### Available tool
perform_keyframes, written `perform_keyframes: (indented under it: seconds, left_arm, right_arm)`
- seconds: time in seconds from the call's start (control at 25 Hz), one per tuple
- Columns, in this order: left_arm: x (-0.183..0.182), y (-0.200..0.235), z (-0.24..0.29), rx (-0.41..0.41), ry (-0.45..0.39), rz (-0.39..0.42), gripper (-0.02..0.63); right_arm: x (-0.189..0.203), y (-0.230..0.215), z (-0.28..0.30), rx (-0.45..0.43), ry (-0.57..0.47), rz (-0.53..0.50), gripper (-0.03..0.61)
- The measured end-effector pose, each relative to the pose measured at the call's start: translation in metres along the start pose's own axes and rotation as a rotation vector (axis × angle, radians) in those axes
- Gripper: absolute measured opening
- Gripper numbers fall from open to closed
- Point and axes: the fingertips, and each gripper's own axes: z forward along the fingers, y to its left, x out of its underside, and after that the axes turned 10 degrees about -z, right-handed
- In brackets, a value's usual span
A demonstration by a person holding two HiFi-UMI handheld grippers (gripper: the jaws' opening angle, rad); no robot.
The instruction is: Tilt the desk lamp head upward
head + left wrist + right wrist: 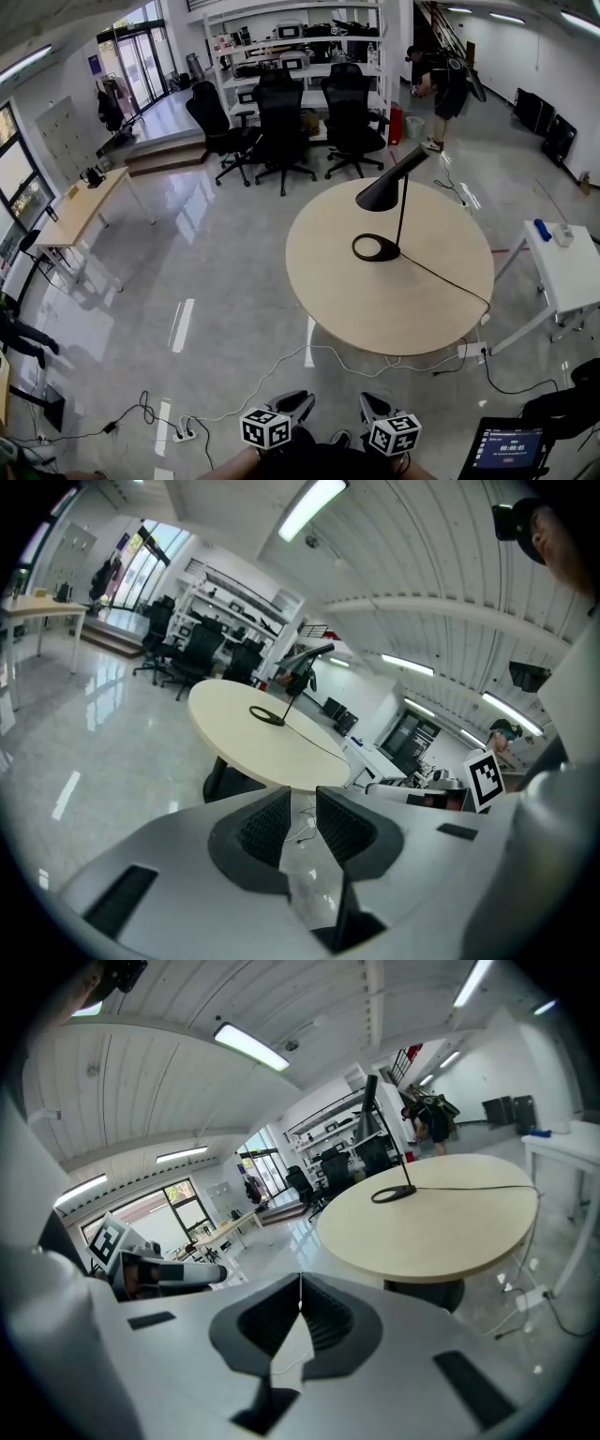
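Observation:
A black desk lamp point(382, 195) stands on the round beige table point(412, 300), its cone head tilted down over its ring base point(376, 247). The cord runs right across the tabletop. Both grippers are held low at the near edge, well short of the table: left gripper point(296, 404) and right gripper point(372, 406). In the left gripper view the pads point(267, 829) stand nearly together with nothing between them, and the lamp point(302, 664) is far ahead. In the right gripper view the jaws point(300, 1305) are shut and empty, with the lamp base point(392, 1192) far off on the table.
Floor cables point(375, 356) and a power strip point(185, 433) lie between me and the table. A white side table point(567, 277) stands at the right, with a screen point(511, 448) at bottom right. Beyond the table are office chairs point(281, 112), shelving and a person point(441, 84).

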Motion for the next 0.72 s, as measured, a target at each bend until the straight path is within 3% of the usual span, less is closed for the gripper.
perform_keyframes:
  seconds: [0.24, 0.4, 0.72]
  left_arm:
    - [-0.011, 0.013, 0.034, 0.054, 0.073, 0.002, 0.089]
    - [-0.042, 0.026, 0.061, 0.106, 0.101, 0.034, 0.089]
    - [-0.103, 0.048, 0.103, 0.206, 0.144, 0.072, 0.089]
  right_arm:
    - [-0.005, -0.024, 0.016, 0.08, 0.01, 0.032, 0.005]
    - [-0.017, -0.042, 0.039, 0.153, 0.001, 0.081, 0.005]
    - [-0.062, -0.055, 0.082, 0.257, -0.025, 0.051, 0.005]
